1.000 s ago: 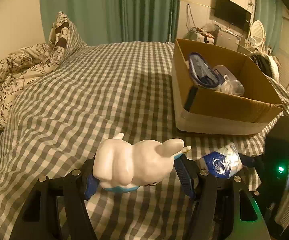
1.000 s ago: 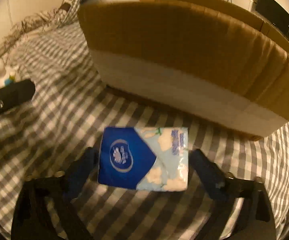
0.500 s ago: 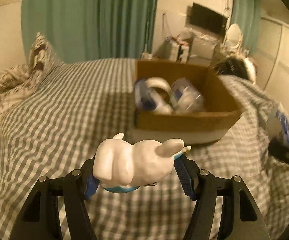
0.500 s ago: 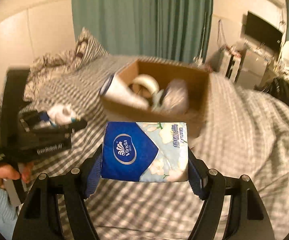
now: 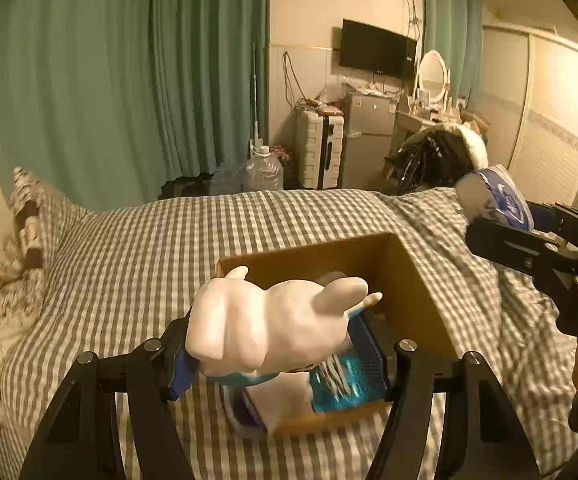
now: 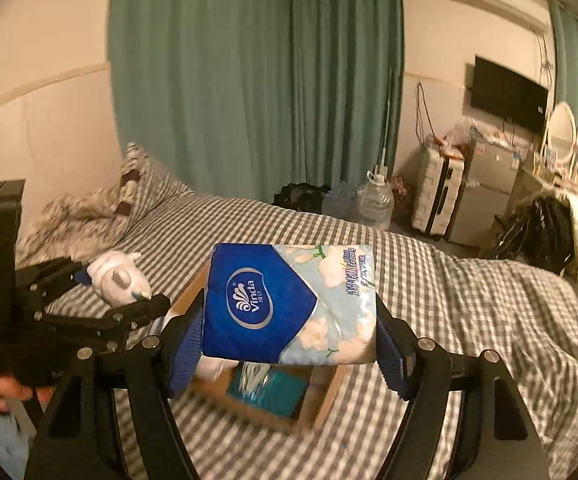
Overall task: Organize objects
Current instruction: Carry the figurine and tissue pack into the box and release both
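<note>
My left gripper [image 5: 279, 350] is shut on a white animal figurine [image 5: 273, 324] and holds it above the open cardboard box [image 5: 421, 280] on the bed. My right gripper [image 6: 289, 340] is shut on a blue Vinda tissue pack [image 6: 289, 304], also held above the box [image 6: 329, 396]. The box holds a teal item [image 5: 339, 384] and other things I cannot make out. The right gripper with the tissue pack [image 5: 497, 202] shows at the right of the left wrist view. The left gripper with the figurine [image 6: 117, 278] shows at the left of the right wrist view.
The box sits on a grey checked bedspread [image 5: 149, 260] with pillows [image 6: 137, 184] at the far left. Green curtains [image 5: 129, 80], water bottles [image 5: 265, 168], a white suitcase [image 5: 321, 152], a TV [image 5: 377, 48] and a dark chair [image 5: 433, 160] stand beyond the bed.
Both grippers have risen high above the bed with their objects. The box, first level and ahead, now lies below both grippers.
</note>
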A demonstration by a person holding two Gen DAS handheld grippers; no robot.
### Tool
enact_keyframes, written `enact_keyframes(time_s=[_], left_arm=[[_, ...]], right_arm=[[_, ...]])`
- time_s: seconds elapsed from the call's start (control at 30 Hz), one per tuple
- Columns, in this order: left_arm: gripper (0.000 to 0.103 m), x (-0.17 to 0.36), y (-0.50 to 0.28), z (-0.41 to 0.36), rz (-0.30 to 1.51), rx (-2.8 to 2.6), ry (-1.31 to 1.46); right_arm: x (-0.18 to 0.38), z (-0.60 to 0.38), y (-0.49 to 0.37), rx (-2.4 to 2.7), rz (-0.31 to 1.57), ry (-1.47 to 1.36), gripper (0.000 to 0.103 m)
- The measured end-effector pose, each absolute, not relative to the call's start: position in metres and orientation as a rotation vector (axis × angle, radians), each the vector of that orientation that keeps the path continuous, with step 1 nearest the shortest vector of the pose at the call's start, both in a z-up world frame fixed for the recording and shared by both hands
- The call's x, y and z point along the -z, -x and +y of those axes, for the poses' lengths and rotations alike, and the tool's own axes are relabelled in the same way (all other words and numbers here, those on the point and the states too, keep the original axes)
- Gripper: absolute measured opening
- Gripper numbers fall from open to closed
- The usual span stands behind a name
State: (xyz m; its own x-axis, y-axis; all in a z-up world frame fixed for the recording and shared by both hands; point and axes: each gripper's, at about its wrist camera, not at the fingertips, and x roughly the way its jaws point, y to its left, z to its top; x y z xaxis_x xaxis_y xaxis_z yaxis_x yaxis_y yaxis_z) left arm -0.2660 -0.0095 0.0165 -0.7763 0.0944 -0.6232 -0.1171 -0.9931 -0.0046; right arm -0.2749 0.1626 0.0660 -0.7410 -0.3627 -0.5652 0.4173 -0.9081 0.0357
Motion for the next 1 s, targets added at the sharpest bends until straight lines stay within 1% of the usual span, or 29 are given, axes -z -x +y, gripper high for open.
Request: enact_keyframes(time_s=[0.07,0.17,0.2,0.23,0.3,0.43,0.53,0.63,0.8,0.9,1.0], left_arm=[[0.068,-0.006,0.283,-0.008,0.051,-2.861,1.011],[0.070,0.012,0.303,-0.010,-0.005,-2.825,1.045],[0.073,0.018,0.309,-0.011,-0.030,-2.813,1.050],[0.084,0.021,0.312,-0.012,-0.040,-2.813,1.053],[0.100,0.024,0.314,-0.014,-0.036,-2.844,1.050],[0.100,0.015,0.305,-0.020,-0.016,-2.888,1.043],[0.100,-0.008,0.287,-0.022,-0.031,-2.904,1.001],[0.103,-0.043,0.261,-0.021,-0.029,-2.938,0.916],[0.103,-0.107,0.206,-0.020,-0.081,-2.987,0.740],[0.103,-0.130,0.184,-0.023,-0.085,-3.012,0.706],[0.103,-0.145,0.155,-0.024,-0.098,-3.078,0.642]], right_arm=[[-0.057,0.160,0.296,2.583,0.097,-0.847,0.073],[-0.038,0.154,0.319,2.560,0.045,-0.886,0.077],[-0.034,0.154,0.322,2.555,0.026,-0.887,0.086],[-0.030,0.155,0.325,2.558,0.002,-0.877,0.097],[-0.026,0.159,0.325,2.579,-0.032,-0.855,0.102],[-0.029,0.173,0.317,2.615,-0.068,-0.852,0.102],[-0.042,0.188,0.304,2.649,-0.063,-0.858,0.102],[-0.071,0.197,0.276,2.695,-0.031,-0.821,0.102],[-0.134,0.206,0.216,2.809,0.026,-0.691,0.103],[-0.163,0.209,0.183,2.881,0.081,-0.627,0.103],[-0.178,0.216,0.155,2.920,0.057,-0.613,0.103]])
